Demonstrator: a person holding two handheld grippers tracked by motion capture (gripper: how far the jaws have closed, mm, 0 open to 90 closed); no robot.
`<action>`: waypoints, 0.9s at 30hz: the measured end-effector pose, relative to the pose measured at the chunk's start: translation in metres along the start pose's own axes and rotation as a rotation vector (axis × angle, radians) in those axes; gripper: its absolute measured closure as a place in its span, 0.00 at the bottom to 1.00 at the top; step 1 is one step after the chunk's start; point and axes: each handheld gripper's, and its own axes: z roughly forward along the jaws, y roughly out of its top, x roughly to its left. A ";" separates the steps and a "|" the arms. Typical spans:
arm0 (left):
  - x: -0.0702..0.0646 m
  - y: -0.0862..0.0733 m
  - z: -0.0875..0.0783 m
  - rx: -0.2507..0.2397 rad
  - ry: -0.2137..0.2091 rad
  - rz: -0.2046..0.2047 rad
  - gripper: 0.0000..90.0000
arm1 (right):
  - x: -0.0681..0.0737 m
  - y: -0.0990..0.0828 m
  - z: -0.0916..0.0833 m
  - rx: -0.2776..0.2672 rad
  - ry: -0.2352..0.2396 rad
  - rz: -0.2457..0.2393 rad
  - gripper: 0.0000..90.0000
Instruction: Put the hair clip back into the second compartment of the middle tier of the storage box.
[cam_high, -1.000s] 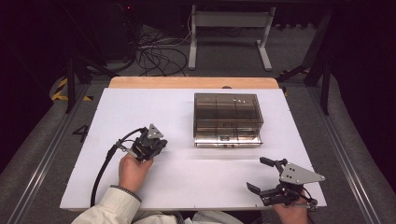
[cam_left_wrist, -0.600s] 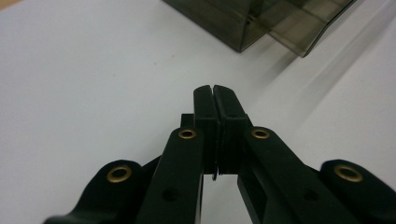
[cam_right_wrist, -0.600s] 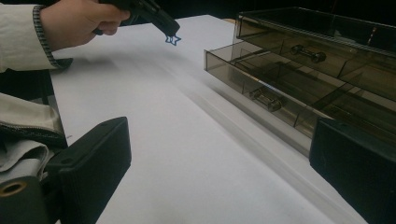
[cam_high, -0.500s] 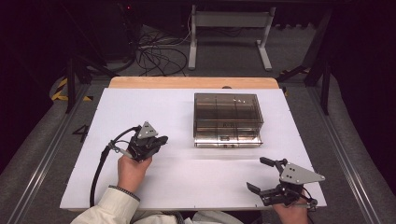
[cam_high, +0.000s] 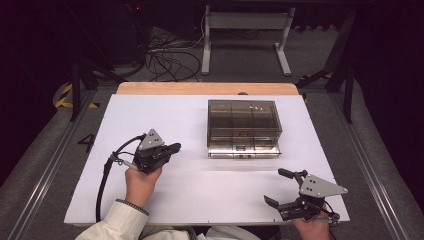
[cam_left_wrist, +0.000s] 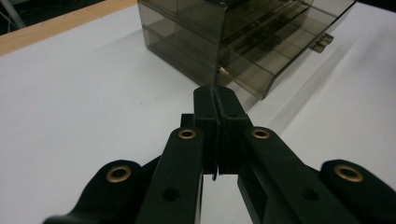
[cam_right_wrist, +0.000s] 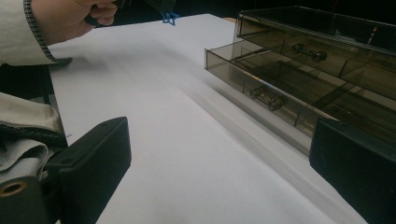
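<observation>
Left gripper (cam_high: 176, 147): black two-jaw unit held in the person's left hand (cam_high: 141, 181) over the left-centre of the white table top (cam_high: 210, 195), jaw tips directed toward the smoky translucent plastic drawer box (cam_high: 244, 117). In the left gripper view its jaws are pressed together along their full length, with a thin sliver of something showing in the seam low down. The right gripper view shows a small blue star-shaped piece (cam_right_wrist: 168, 17) at the tips of that gripper, pinched there and clear of the table surface; finer detail of the piece cannot be told. Drawer box: stands toward the far middle of the table, upright, square to the table edge, well apart from both grippers. In the right gripper view its lower drawer stands out in front of the tier above and is divided into compartments; a small metal handle (cam_right_wrist: 266, 98) is fitted to its front, with a like handle on the tier above. Right gripper (cam_high: 276, 187): held in the right hand (cam_high: 312, 227) at the near right corner of the table, low over the surface, jaws spread wide with bare table between them, gripping nothing. A black cable (cam_high: 102, 180) trails from the left gripper along the person's light sleeve.
</observation>
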 end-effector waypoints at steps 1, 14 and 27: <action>0.000 0.000 -0.001 -0.007 -0.005 -0.005 0.99 | 0.000 0.000 0.000 0.000 0.000 0.000 0.07; -0.001 0.004 -0.011 -0.093 -0.055 -0.037 0.99 | 0.000 0.000 0.000 0.001 0.000 0.000 0.07; -0.001 0.006 -0.015 -0.130 -0.062 -0.040 0.99 | 0.000 0.000 0.000 0.001 -0.002 -0.001 0.07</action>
